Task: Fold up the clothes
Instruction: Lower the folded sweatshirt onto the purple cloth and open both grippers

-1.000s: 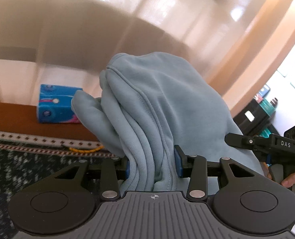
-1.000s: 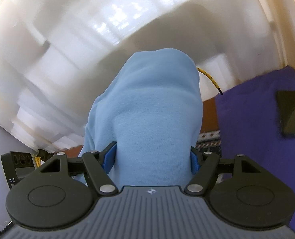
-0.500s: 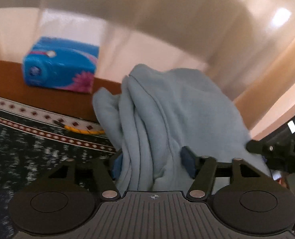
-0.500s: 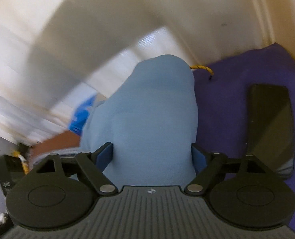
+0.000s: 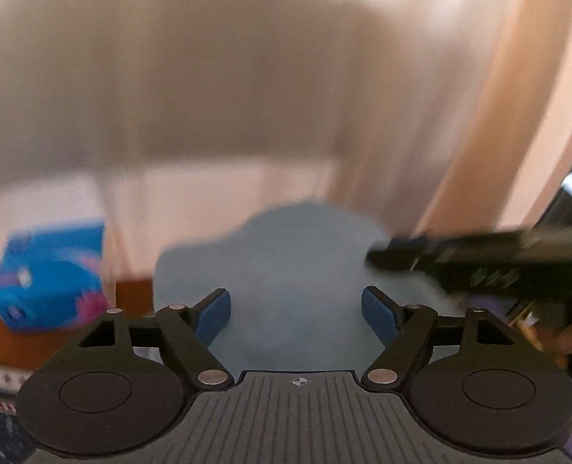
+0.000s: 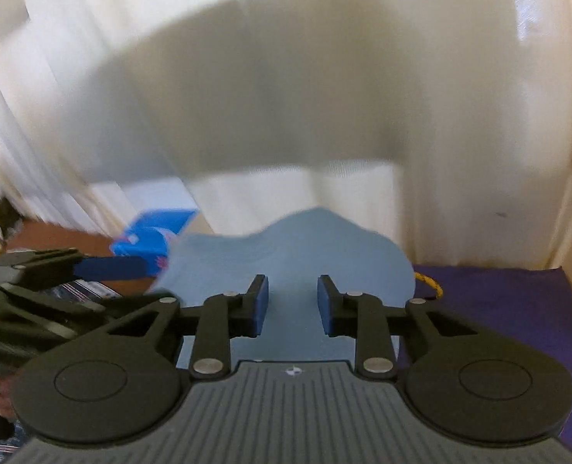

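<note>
Left wrist view is showing the left gripper [image 5: 296,313] tilting downward, its jaws spread wide after just opening; the blue pads [image 5: 213,314] are standing clear of cloth on both sides, pinching nothing. A light blue soft fleece garment [image 5: 286,263] is lying in a low heap just ahead of and beneath the jaws, in front of pale blurred curtains [image 5: 208,96]. To the left, a bright blue tissue packet with a pink flower print [image 5: 50,274] is sitting on a brown wooden strip [image 5: 131,294], beside the garment. From the right edge, the right gripper [image 5: 394,253] is reaching in level over the garment's right side, and part of a hand [image 5: 568,340] is showing below it. Motion blur is smearing most of this view.

Right wrist view is showing the right gripper [image 6: 291,305] also pointing downward over the same light blue garment [image 6: 305,247], which is spreading flat below it. Its jaws have just been closing and are standing at a narrow gap; the pads [image 6: 261,305] are not pressing any cloth, with the garment lying lower between them. A dark purple cloth [image 6: 518,309] is covering the surface to the right, with a yellow-and-black cord [image 6: 431,284] at the garment's edge. On the left, the left gripper [image 6: 108,266] is extending toward the garment, with the tissue packet [image 6: 154,232] behind it.
</note>
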The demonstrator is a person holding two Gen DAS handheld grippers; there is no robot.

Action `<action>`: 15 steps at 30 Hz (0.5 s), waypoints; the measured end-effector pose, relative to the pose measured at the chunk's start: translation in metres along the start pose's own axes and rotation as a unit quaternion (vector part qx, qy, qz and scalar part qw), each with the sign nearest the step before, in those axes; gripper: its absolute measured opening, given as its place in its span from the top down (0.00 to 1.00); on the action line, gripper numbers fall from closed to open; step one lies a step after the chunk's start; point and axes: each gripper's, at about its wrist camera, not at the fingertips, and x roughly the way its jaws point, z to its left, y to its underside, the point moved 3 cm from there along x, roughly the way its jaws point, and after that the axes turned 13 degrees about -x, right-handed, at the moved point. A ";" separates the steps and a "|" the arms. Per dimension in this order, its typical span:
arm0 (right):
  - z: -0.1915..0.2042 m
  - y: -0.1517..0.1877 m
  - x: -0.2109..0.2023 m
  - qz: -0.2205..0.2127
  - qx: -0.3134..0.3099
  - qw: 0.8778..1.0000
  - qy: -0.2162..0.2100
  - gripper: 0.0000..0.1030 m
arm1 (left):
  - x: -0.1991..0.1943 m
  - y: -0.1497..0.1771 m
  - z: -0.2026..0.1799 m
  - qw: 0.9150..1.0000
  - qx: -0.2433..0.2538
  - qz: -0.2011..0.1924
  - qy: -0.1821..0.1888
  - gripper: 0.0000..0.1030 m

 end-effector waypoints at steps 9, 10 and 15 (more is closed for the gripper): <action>-0.001 0.009 0.040 0.031 0.003 0.999 0.008 0.64 | 0.008 0.002 0.013 0.999 -0.028 0.003 -0.017 0.19; 0.001 0.004 0.035 0.035 0.000 0.999 0.008 0.63 | -0.001 0.000 0.014 1.000 -0.024 -0.001 -0.016 0.18; 0.022 0.011 -0.032 -0.004 -0.002 1.000 0.016 0.63 | -0.054 0.024 0.030 0.999 0.019 -0.039 -0.015 0.14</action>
